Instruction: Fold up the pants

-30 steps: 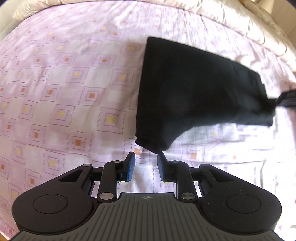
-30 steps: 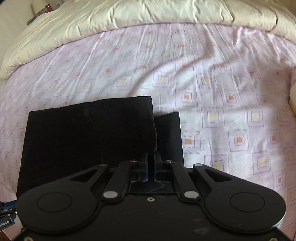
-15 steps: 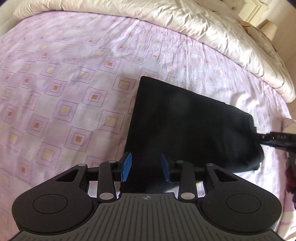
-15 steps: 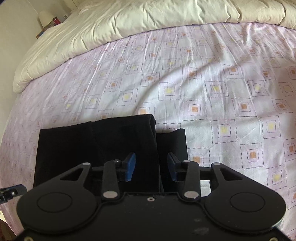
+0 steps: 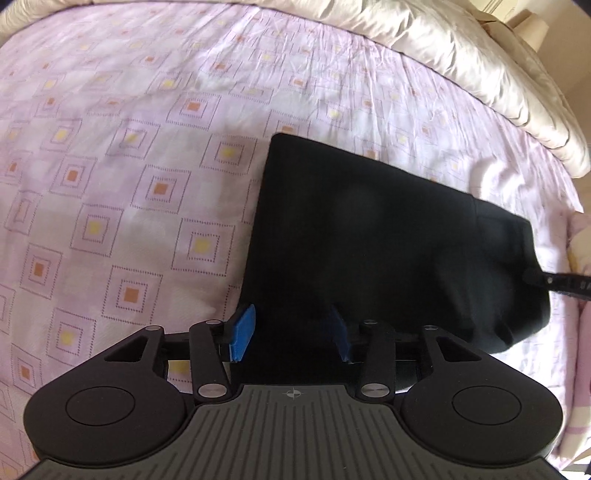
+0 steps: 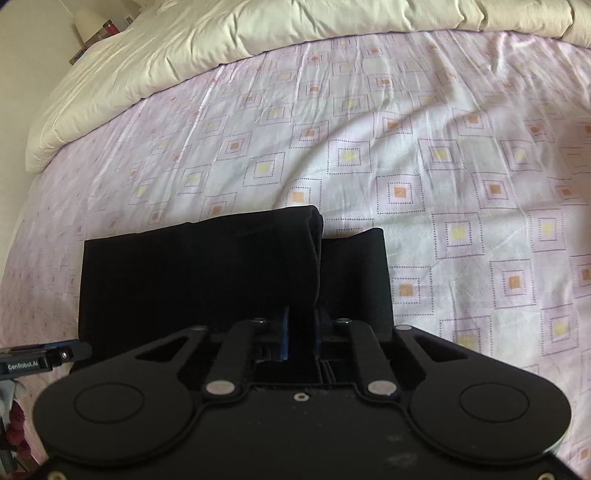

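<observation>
The soft, limp black folded pants [image 5: 388, 243] lay on the pink patterned bedsheet [image 5: 129, 166], best pinched at near corners: right gripper [image 6: 301, 332] had just clamped its layered edge, left gripper [image 5: 291, 332] had just widened, straddling unpinched cloth.

Bed surface, daylight, two wrist views.
Pale pink bedsheet [image 6: 424, 155] printed with dotted squares, yellow and orange centres, lightly creased. Cream duvet [image 6: 207, 48] bunched along far edge. Lamp with pale shade [image 6: 85, 25] beside off-white wall [image 6: 33, 40]. Soft light, faint shadows.
</observation>
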Available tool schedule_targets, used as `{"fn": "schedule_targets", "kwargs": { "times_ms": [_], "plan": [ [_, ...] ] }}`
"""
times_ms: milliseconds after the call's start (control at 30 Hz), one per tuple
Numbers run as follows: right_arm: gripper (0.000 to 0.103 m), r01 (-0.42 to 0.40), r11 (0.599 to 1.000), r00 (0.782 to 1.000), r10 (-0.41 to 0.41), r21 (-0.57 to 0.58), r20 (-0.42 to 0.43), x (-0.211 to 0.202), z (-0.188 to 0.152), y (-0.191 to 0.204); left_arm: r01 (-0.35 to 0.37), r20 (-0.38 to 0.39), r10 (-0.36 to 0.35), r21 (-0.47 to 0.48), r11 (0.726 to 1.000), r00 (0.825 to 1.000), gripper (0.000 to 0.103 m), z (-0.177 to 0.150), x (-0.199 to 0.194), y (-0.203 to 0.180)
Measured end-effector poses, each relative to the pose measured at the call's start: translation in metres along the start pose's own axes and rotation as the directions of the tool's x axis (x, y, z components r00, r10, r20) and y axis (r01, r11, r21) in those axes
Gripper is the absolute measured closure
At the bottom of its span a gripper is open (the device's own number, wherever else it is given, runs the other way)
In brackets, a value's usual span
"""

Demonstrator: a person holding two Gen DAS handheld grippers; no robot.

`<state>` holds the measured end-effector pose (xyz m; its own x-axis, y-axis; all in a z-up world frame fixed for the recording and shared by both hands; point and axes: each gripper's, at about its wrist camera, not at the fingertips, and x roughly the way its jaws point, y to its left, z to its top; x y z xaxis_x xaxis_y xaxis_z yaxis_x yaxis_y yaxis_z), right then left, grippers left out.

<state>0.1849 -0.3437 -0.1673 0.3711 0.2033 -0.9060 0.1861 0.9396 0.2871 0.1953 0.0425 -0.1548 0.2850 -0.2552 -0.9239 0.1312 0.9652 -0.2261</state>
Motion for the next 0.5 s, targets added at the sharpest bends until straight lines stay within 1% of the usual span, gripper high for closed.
{"fn": "schedule_targets", "kwargs": {
  "times_ms": [67, 133, 167, 200, 233, 267, 300, 333, 400, 467, 500],
  "plan": [
    [0.087, 0.033, 0.999, 0.999, -0.033, -0.023, -0.013, 0.007, -0.005, 0.0, -0.021, 0.013, 0.021, 0.027, 0.999, 1.0, 0.06, 0.002, 0.001, -0.004],
    [0.077, 0.048, 0.999, 0.999, -0.048, 0.003, -0.001, 0.006, -0.002, 0.001, -0.037, 0.021, 0.036, 0.051, 0.998, 0.999, 0.06, 0.006, 0.0, -0.008],
    [0.077, 0.055, 0.998, 0.998, -0.056, 0.021, 0.027, 0.001, 0.0, 0.002, -0.032, 0.025, 0.03, 0.056, 0.998, 0.999, 0.06, 0.009, -0.001, -0.009],
    [0.07, 0.06, 0.998, 0.996, -0.062, 0.028, 0.061, -0.005, 0.002, 0.003, -0.024, 0.027, 0.022, 0.054, 0.998, 0.999, 0.06, 0.012, -0.001, -0.01],
    [0.058, 0.069, 0.997, 0.993, -0.071, 0.026, 0.096, -0.01, 0.004, 0.004, -0.018, 0.028, 0.017, 0.051, 0.999, 0.999, 0.06, 0.014, -0.001, -0.01],
    [0.057, 0.082, 0.997, 0.989, -0.083, 0.018, 0.122, -0.013, 0.005, 0.005, -0.018, 0.027, 0.017, 0.05, 0.999, 0.999, 0.06, 0.016, 0.001, -0.011],
    [0.056, 0.094, 0.996, 0.987, -0.093, 0.003, 0.128, -0.013, 0.006, 0.005, -0.022, 0.02, 0.021, 0.049, 0.999, 1.0, 0.06, 0.019, 0.005, -0.011],
    [0.056, 0.099, 0.995, 0.989, -0.097, -0.014, 0.112, -0.01, 0.008, 0.005, -0.024, 0.011, 0.024, 0.049, 0.999, 1.0, 0.06, 0.02, 0.008, -0.011],
    [0.055, 0.106, 0.993, 0.993, -0.103, -0.046, 0.051, 0.002, 0.01, 0.003, -0.039, -0.016, 0.04, 0.054, 0.998, 0.999, 0.06, 0.024, 0.019, -0.013],
    [0.055, 0.103, 0.993, 0.995, -0.102, -0.054, 0.005, 0.012, 0.009, -0.001, -0.056, -0.036, 0.059, 0.068, 0.996, 0.998, 0.058, 0.028, 0.026, -0.015],
    [0.053, 0.093, 0.995, 0.996, -0.093, -0.047, -0.004, 0.016, 0.006, -0.004, -0.059, -0.04, 0.062, 0.071, 0.996, 0.997, 0.053, 0.029, 0.029, -0.015]
  ]
}}
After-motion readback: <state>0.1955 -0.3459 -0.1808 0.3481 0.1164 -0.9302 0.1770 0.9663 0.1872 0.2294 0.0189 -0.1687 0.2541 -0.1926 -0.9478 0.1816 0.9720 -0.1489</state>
